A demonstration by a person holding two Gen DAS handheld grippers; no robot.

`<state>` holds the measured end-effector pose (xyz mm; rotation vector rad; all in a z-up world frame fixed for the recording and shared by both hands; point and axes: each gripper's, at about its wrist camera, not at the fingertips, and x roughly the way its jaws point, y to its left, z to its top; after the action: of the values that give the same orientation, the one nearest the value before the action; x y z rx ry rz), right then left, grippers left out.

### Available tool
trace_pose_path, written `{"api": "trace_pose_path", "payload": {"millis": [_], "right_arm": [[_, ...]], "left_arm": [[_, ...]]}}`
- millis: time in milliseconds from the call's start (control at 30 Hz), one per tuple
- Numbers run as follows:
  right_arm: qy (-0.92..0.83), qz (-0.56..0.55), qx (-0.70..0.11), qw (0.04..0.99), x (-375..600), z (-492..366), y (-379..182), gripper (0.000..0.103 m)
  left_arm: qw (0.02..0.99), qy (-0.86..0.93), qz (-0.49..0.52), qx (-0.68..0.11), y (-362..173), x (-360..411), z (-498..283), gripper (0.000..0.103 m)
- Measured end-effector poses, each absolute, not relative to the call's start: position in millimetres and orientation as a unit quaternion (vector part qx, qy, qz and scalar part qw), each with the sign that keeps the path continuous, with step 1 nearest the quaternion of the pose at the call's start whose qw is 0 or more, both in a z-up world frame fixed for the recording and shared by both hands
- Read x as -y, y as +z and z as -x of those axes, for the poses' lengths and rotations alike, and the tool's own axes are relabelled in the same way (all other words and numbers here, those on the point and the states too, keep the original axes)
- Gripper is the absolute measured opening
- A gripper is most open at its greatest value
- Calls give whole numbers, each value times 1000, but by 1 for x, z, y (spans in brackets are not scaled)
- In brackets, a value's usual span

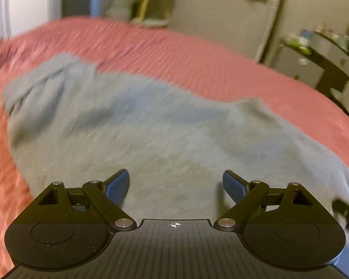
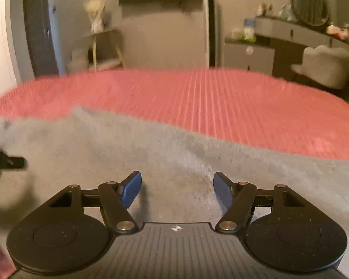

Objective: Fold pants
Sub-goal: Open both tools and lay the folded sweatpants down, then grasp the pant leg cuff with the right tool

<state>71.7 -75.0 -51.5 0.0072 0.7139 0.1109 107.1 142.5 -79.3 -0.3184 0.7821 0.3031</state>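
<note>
Grey pants (image 1: 132, 127) lie spread on a pink ribbed bedspread (image 1: 197, 55). My left gripper (image 1: 175, 182) hovers over the near part of the cloth, its blue pads wide apart with nothing between them. In the right wrist view the same grey pants (image 2: 151, 153) fill the foreground below my right gripper (image 2: 177, 187), which is open and holds nothing. At the left edge of that view a dark piece of the other gripper (image 2: 4, 162) shows. Both views are blurred by motion.
The pink bedspread (image 2: 221, 97) stretches beyond the pants to the far edge of the bed. Behind it stand a small side table (image 2: 104, 46), a grey dresser with a round mirror (image 2: 309, 4) and a grey chair (image 2: 325, 67).
</note>
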Motion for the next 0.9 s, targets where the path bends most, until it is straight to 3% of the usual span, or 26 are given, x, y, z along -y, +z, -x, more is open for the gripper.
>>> {"api": "trace_pose_path", "payload": {"millis": [33, 100, 300, 433, 533, 600, 667, 800, 900], "right_arm": [[50, 19, -356, 933, 82, -78, -58, 79], [46, 21, -347, 937, 113, -77, -58, 86], [-165, 16, -359, 918, 284, -49, -63, 86], [-418, 52, -365, 831, 360, -25, -33, 85], [-330, -139, -324, 876, 389, 18, -12, 85], [-262, -190, -345, 881, 388, 29, -24, 85], [-248, -116, -390, 879, 372, 22, -45, 85], [-366, 32, -366, 855, 376, 27, -57, 86], [-395, -47, -360, 844, 388, 39, -34, 85]], "left_arm": [[898, 148, 169, -378, -82, -148, -107, 92], [900, 146, 184, -367, -84, -154, -103, 92], [900, 151, 112, -393, -87, -134, -117, 99], [901, 149, 106, -393, -84, -131, -113, 99], [904, 145, 123, -383, -81, -131, -107, 99], [903, 147, 121, -386, -81, -129, -107, 99], [901, 148, 110, -392, -80, -125, -109, 99], [908, 143, 100, -382, -70, -119, -98, 99], [917, 121, 100, -366, -61, -110, -85, 99]]}}
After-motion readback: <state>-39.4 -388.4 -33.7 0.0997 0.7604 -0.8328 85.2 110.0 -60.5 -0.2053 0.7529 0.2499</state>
